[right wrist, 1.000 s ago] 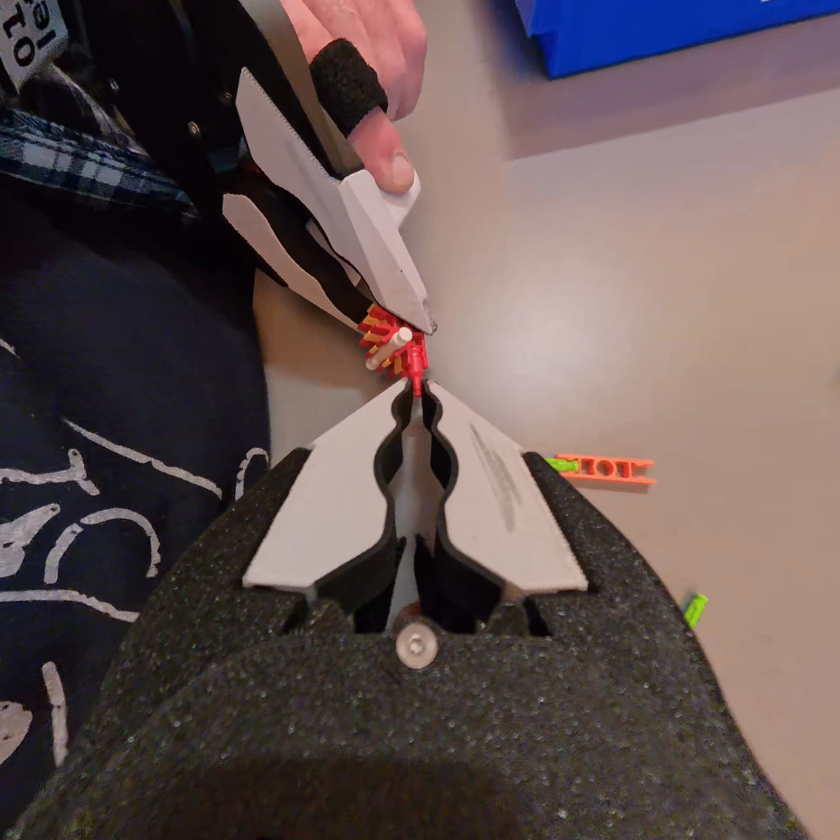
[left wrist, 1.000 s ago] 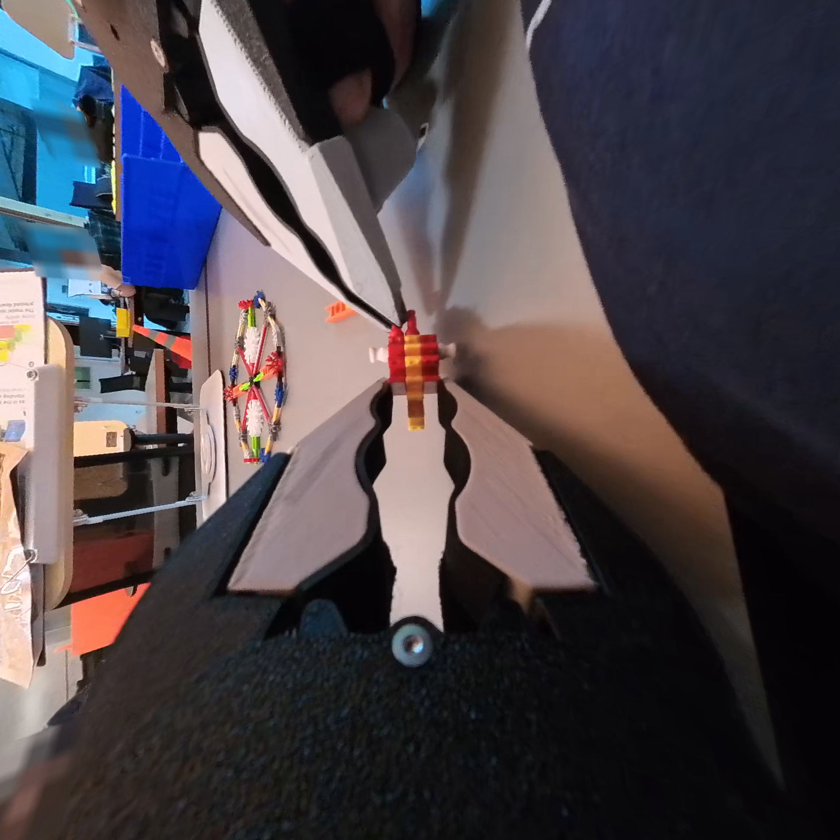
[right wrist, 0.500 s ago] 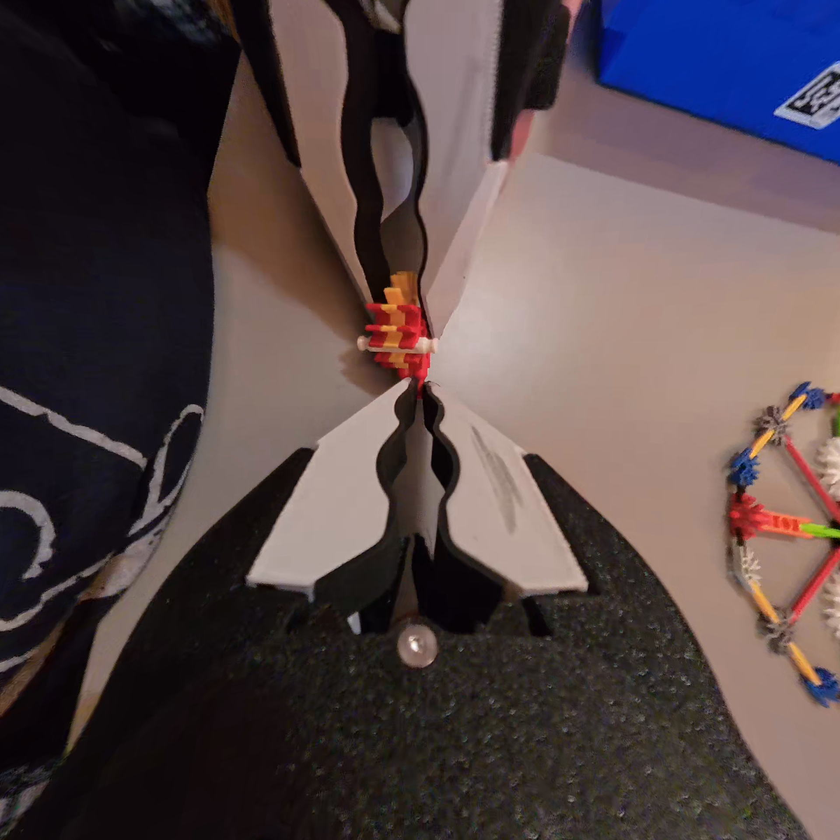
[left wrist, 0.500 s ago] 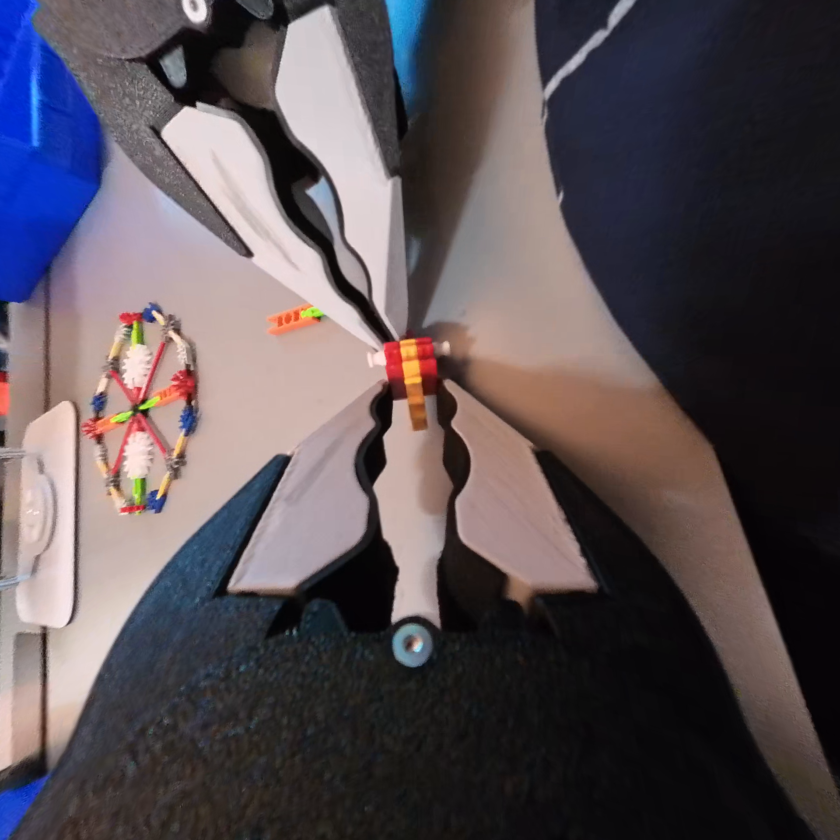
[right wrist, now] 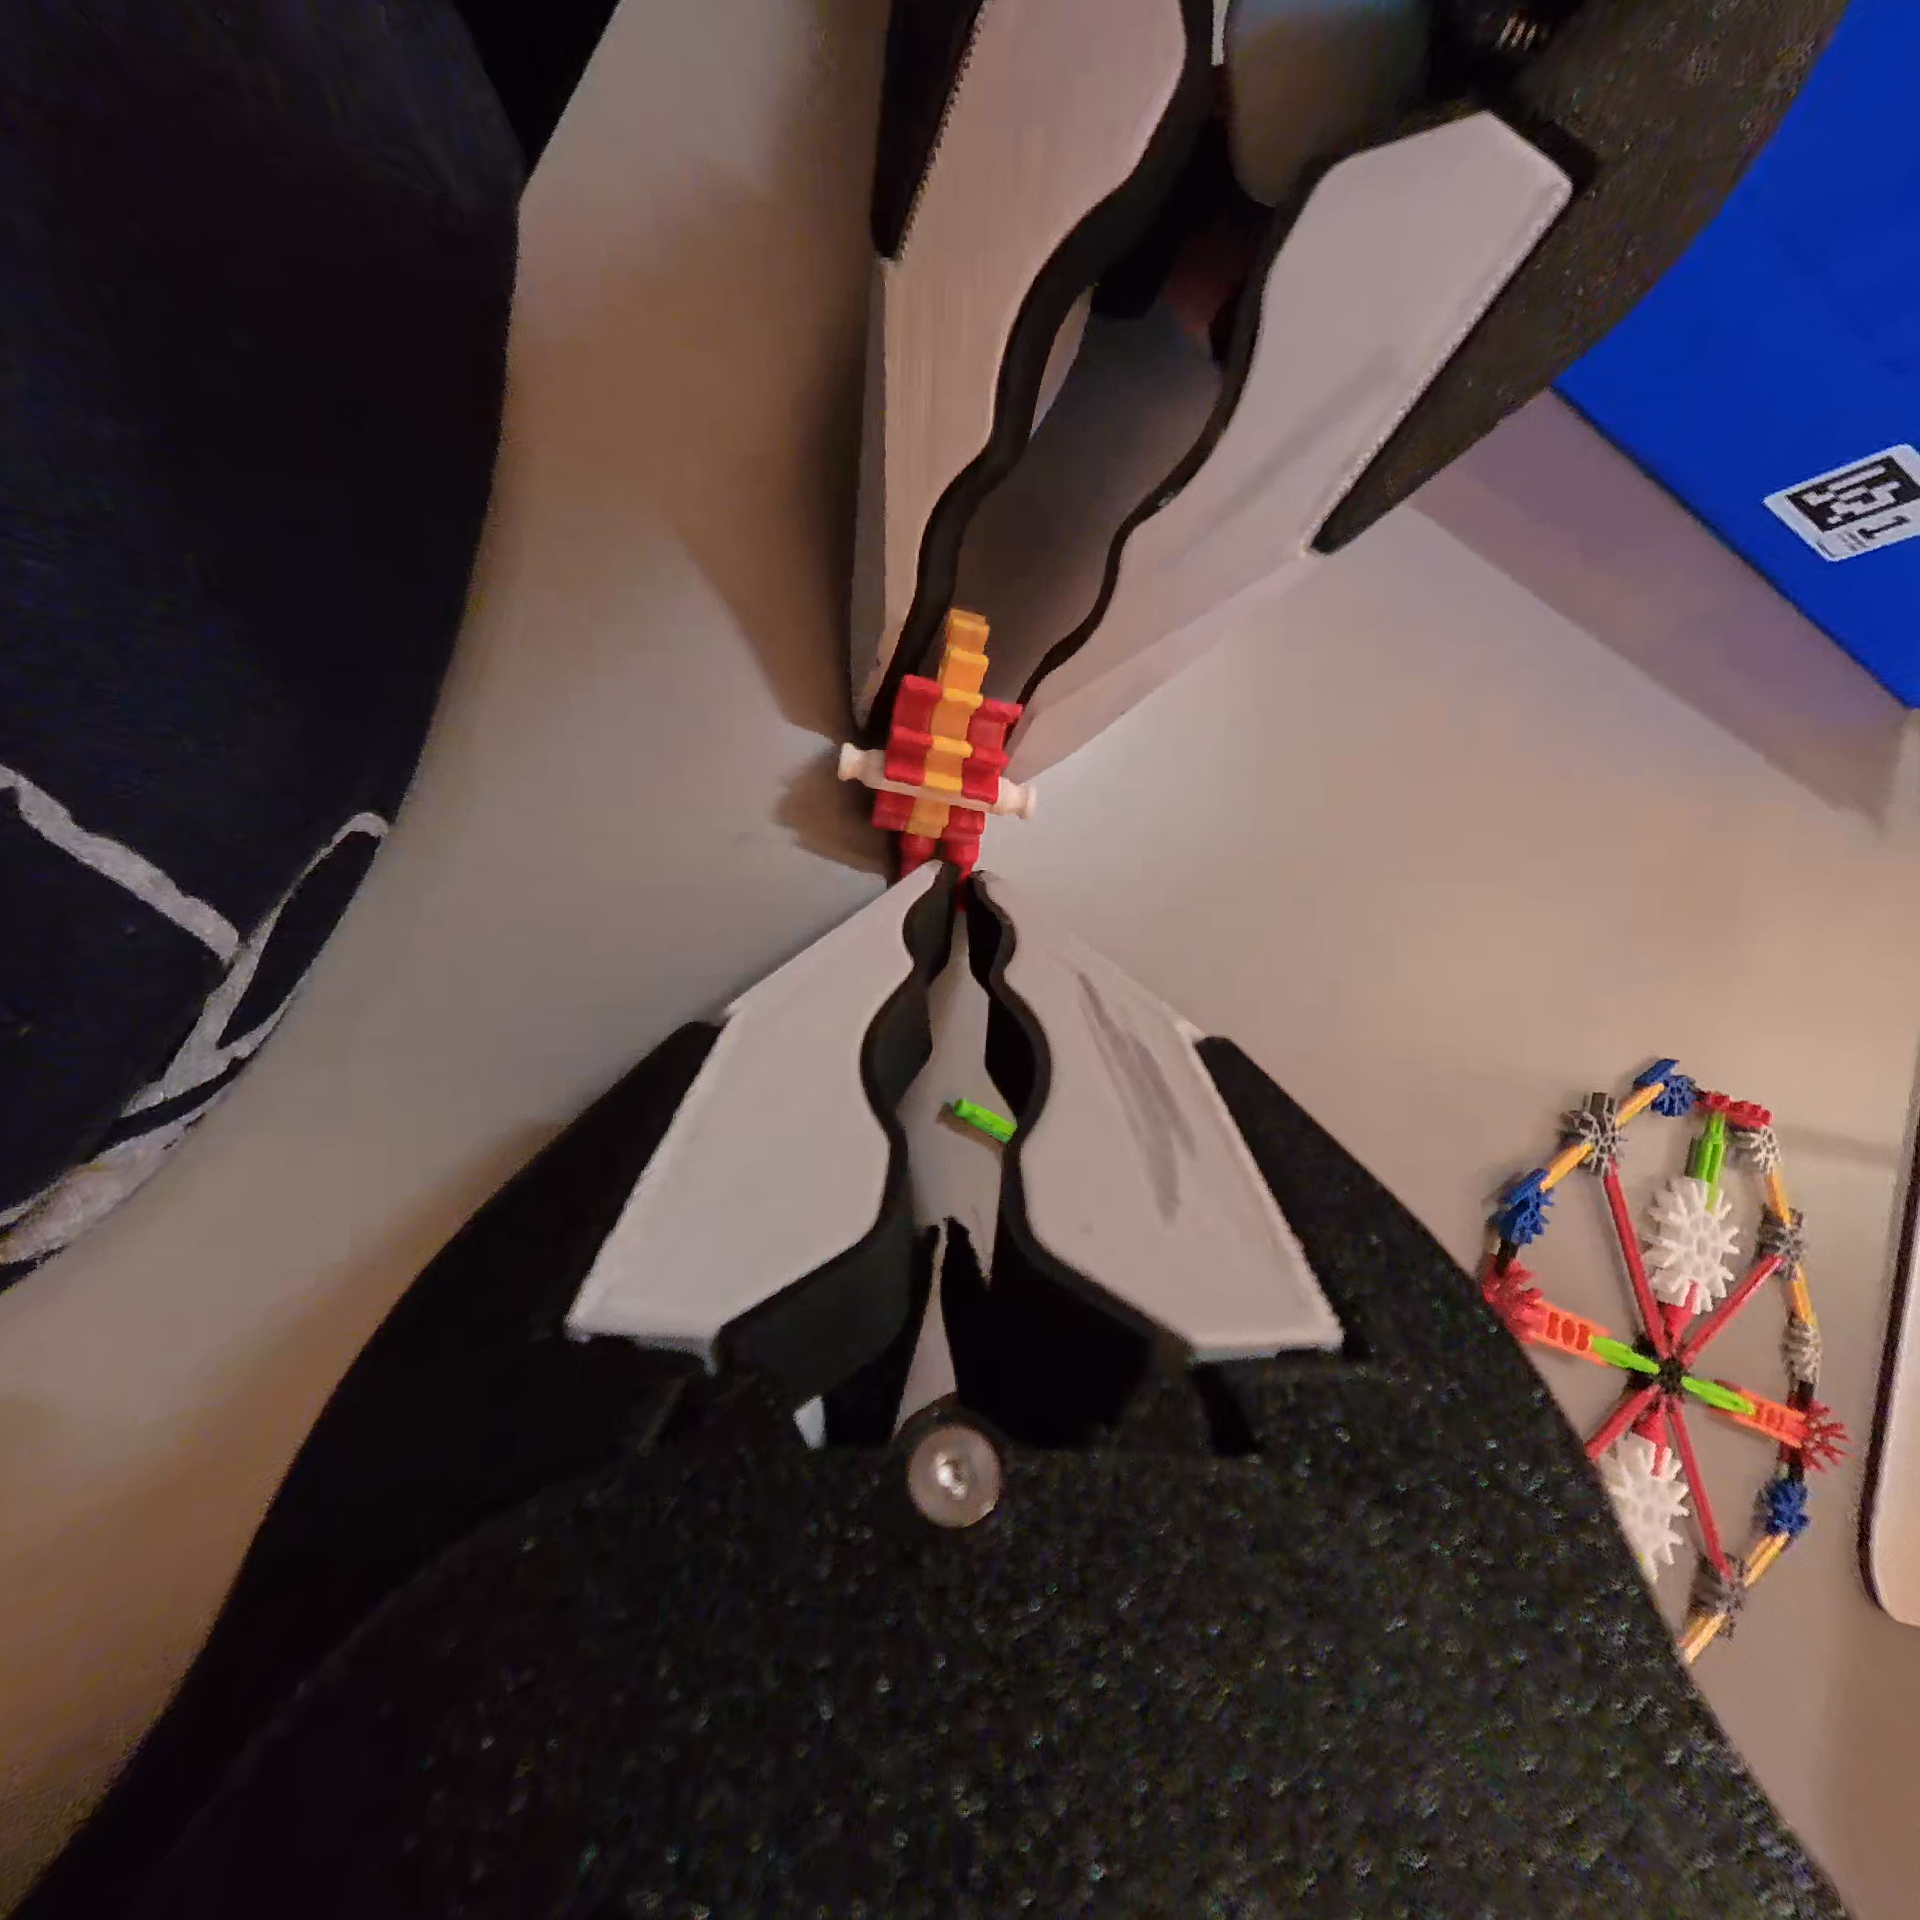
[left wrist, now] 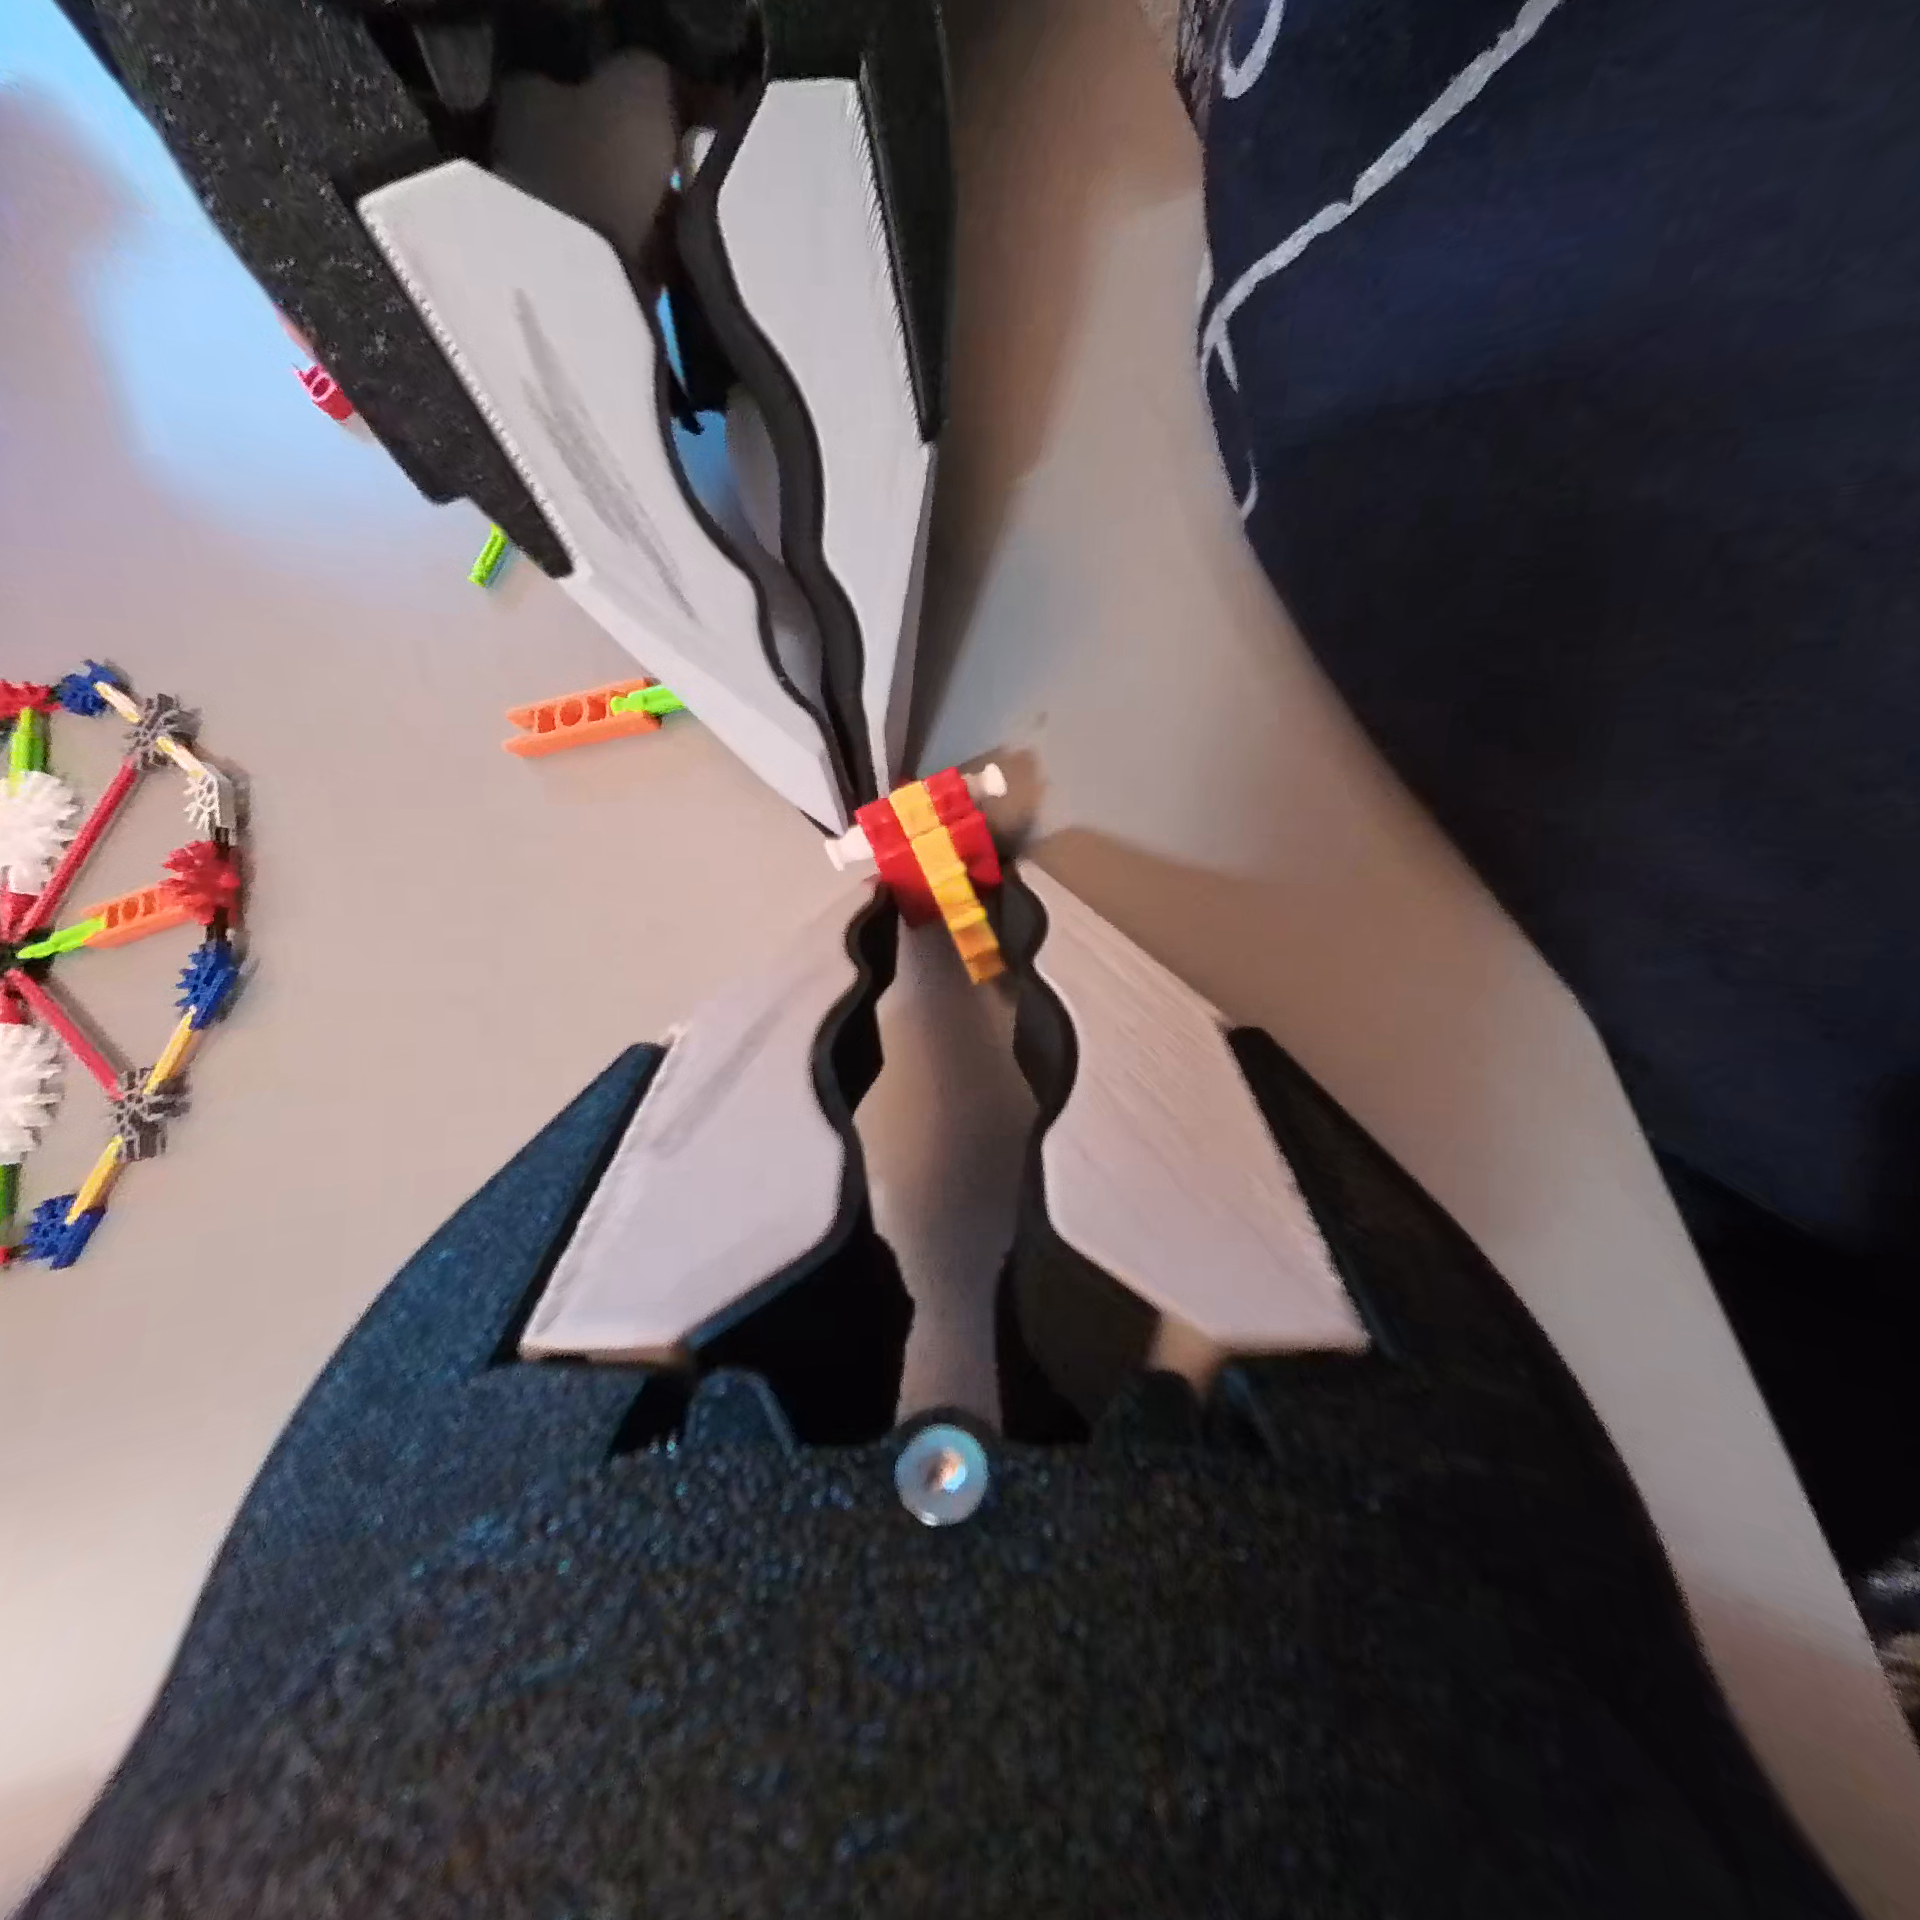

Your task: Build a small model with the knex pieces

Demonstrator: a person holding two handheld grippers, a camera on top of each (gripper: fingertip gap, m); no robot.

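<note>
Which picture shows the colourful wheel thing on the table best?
The right wrist view: there the colourful wheel lies nearly whole on the table, with its red spokes, white gears and blue connectors all showing. In the left wrist view the wheel is cut off by the left edge, so only part of it shows, a bit blurred.

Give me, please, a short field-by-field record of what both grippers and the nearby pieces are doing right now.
held piece: red and yellow toothed stack on a white rod, above the table
left gripper: shut on the stack's yellow end
right gripper: shut on a red tip at the opposite end
wheel model: flat on the table, apart from both grippers
loose pieces: orange connector with green rod; small green rod
blue bin: at the table's far side
</note>
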